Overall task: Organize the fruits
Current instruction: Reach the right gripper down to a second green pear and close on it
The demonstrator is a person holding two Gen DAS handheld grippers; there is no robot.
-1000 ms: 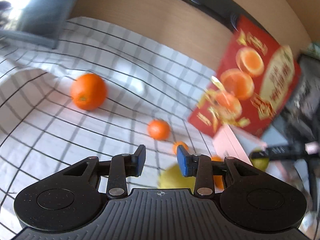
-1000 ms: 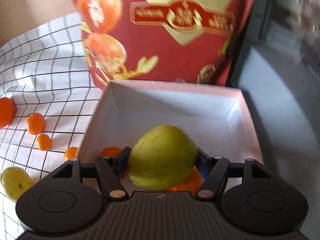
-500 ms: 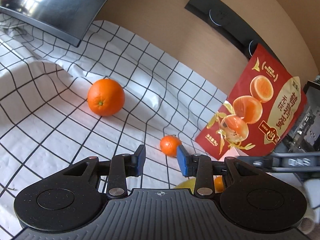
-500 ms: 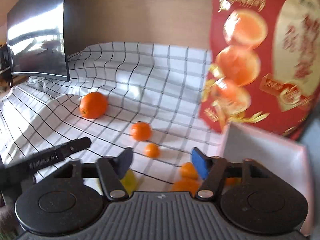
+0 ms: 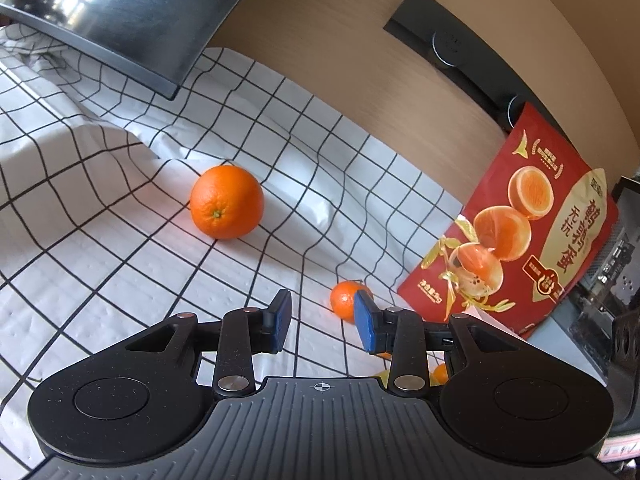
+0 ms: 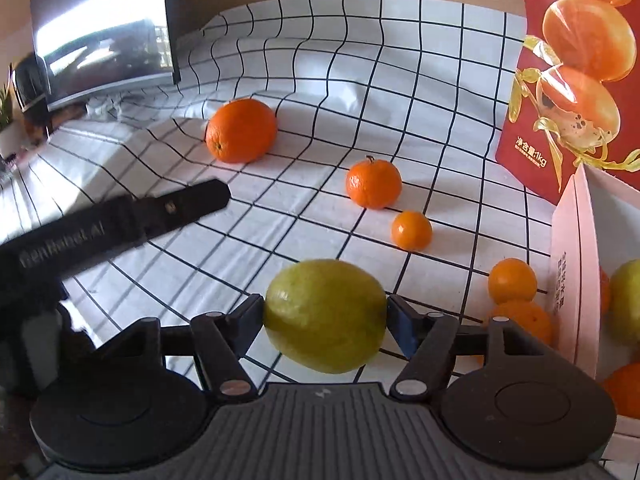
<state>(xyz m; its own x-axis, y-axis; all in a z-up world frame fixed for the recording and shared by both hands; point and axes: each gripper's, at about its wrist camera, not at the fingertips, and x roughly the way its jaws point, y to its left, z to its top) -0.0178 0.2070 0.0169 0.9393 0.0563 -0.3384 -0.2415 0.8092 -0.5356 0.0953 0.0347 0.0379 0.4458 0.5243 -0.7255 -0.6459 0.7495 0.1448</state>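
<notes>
My right gripper [image 6: 325, 318] has its two fingers against the sides of a yellow-green fruit [image 6: 325, 314] lying on the checked cloth. Beyond it lie a large orange [image 6: 241, 130], a mandarin [image 6: 373, 184] and smaller oranges [image 6: 412, 230] [image 6: 512, 281]. A pink-white box [image 6: 576, 264] at the right holds another green fruit [image 6: 626, 304] and oranges. My left gripper [image 5: 322, 322] is open and empty above the cloth, with the large orange [image 5: 226, 207] ahead on the left and a mandarin [image 5: 347, 301] just past its right finger.
A red printed fruit bag [image 5: 516, 232] stands behind the box against the wooden wall. A dark monitor [image 6: 104, 28] stands at the back left on the cloth. The left gripper's black body [image 6: 116, 224] reaches in from the left in the right wrist view.
My right gripper let go of a green fruit in the box, swung left over the cloth and now has its fingers on the second green fruit. My left gripper lifted and tilted up.
</notes>
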